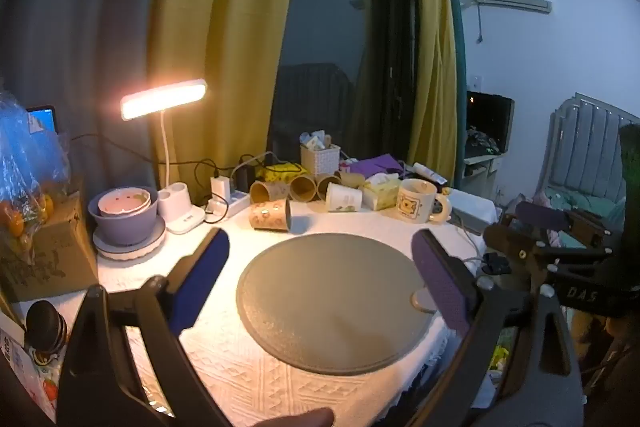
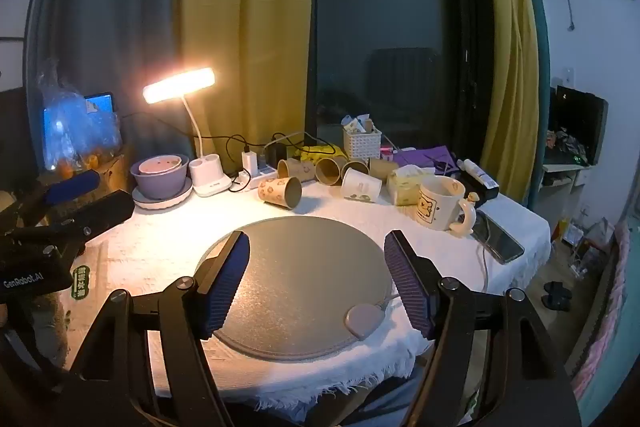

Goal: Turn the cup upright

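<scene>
At the far left of the worktop (image 2: 132, 247), under the glow of the desk lamp (image 2: 179, 85), a stack of purple bowls (image 2: 160, 175) sits on a white plate, well clear of the job. Just right of it, the patterned paper cup (image 2: 280, 191) lies on its side on the white cloth, its open mouth turned to the right and toward the cameras, its closed base pointing left toward the lamp stand. It rests a little beyond the far rim of the round grey mat (image 2: 296, 283) and in front of a row of other tipped cups (image 2: 332, 169). Further right stands the bear mug (image 2: 440, 203), upright, with a phone beside it.

The left tool (image 1: 320, 267) hangs over the near left of the mat with its blue pads spread wide and nothing between them; the cup (image 1: 270, 214) lies just beyond its left finger. The right tool (image 2: 316, 267) is likewise spread and empty, hovering over the mat's near half.

The step in hand looks like the approach. Either tool seems fairly placed, and a good grasp would probably take the cup across its body, about halfway along, with the pads on opposite sides of the wall. Paper walls give, so a light squeeze would likely serve better than a firm one. The cup may roll when first touched, so both pads should meet it together. It should then be lifted slightly before turning mouth up, and set down on open cloth away from the row behind.
</scene>
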A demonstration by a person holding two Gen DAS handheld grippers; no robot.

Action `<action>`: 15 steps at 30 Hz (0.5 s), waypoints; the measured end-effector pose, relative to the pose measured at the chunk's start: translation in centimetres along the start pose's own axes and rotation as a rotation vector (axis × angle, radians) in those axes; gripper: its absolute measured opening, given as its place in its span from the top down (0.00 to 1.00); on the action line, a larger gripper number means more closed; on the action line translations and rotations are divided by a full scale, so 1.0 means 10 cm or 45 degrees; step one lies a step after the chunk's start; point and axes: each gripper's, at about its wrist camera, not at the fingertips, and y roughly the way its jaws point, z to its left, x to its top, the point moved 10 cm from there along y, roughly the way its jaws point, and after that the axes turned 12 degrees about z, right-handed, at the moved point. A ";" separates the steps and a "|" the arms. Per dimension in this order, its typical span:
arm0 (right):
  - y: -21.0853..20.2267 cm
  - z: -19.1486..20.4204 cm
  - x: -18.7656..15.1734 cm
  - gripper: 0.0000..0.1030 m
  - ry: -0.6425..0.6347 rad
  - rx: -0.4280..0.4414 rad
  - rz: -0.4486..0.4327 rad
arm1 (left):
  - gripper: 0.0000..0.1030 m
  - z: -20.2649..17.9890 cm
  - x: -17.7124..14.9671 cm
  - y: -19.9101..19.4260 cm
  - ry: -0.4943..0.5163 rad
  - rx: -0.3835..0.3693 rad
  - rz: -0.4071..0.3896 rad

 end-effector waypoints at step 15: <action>0.01 0.00 -0.01 0.29 0.009 0.008 0.017 | 0.09 0.00 0.00 0.00 -0.013 -0.008 -0.002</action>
